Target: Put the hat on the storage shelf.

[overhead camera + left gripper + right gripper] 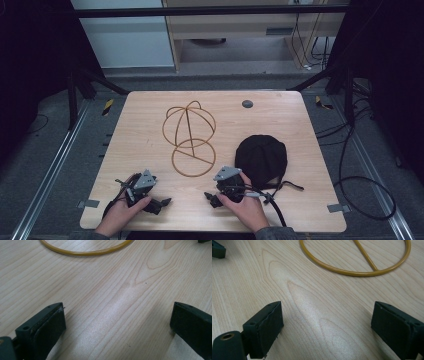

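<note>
A golden wire frame (190, 135), a domed cage above a flat ring with one spoke, lies at the middle of the wooden table (140, 125). Right of it sits a black cap (261, 157) with its strap trailing toward the near edge. My left gripper (162, 203) rests near the front left, held by a hand, jaws pointing right. My right gripper (210, 198) lies just left of the cap, jaws pointing left. In the left gripper view the left gripper (117, 317) stands open over bare wood, the ring (85, 252) beyond. The right gripper (327, 320) is open too, facing the ring (352, 272).
A small grey disc (247, 104) sits near the table's far edge. Black cables (365, 195) loop on the floor to the right. Dark frame posts (75, 95) stand at both far corners. The other gripper's black tip (217, 250) shows at the top left of the right gripper view.
</note>
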Tool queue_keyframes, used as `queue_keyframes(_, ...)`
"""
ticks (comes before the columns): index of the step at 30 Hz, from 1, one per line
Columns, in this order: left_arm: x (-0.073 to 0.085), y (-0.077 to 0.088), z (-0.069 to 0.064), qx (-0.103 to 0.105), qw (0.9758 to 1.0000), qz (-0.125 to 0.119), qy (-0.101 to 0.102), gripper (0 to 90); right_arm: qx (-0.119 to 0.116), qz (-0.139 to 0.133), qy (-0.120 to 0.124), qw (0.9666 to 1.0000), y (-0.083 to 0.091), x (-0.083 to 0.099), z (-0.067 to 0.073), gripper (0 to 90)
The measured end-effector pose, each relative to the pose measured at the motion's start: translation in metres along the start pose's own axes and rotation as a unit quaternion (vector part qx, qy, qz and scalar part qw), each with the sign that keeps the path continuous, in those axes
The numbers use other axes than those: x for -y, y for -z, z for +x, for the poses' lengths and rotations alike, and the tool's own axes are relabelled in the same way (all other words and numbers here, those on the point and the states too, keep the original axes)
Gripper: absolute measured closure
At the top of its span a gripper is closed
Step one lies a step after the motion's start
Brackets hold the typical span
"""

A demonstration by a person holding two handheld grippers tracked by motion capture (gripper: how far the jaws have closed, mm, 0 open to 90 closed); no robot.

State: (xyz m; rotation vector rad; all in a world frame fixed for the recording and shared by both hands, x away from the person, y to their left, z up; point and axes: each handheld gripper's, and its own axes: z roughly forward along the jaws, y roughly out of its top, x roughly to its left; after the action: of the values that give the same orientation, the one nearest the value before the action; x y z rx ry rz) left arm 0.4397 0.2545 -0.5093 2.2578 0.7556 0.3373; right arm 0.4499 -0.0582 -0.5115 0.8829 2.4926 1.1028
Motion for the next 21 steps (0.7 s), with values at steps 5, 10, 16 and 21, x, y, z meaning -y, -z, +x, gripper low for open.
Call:
queue_keyframes(5,0.0,0.0,0.0,0.0,1.0,0.0,0.0,0.0,0.0,0.002,-0.001,1.0,0.0,0.0,0.0,10.0)
queue_keyframes(10,0.0,0.0,0.0,0.0,1.0,0.001,-0.002,0.0,0.002,0.002,-0.003,1.0,0.0,0.0,0.0,9.9)
queue_keyframes(16,0.0,0.0,0.0,0.0,1.0,0.0,-0.001,0.0,0.013,-0.02,-0.015,0.9996,0.009,-0.006,0.002,7.4)
queue_keyframes(21,0.0,0.0,0.0,0.001,1.0,0.0,0.0,0.0,0.018,-0.049,-0.012,0.9986,0.03,-0.014,0.003,6.9)
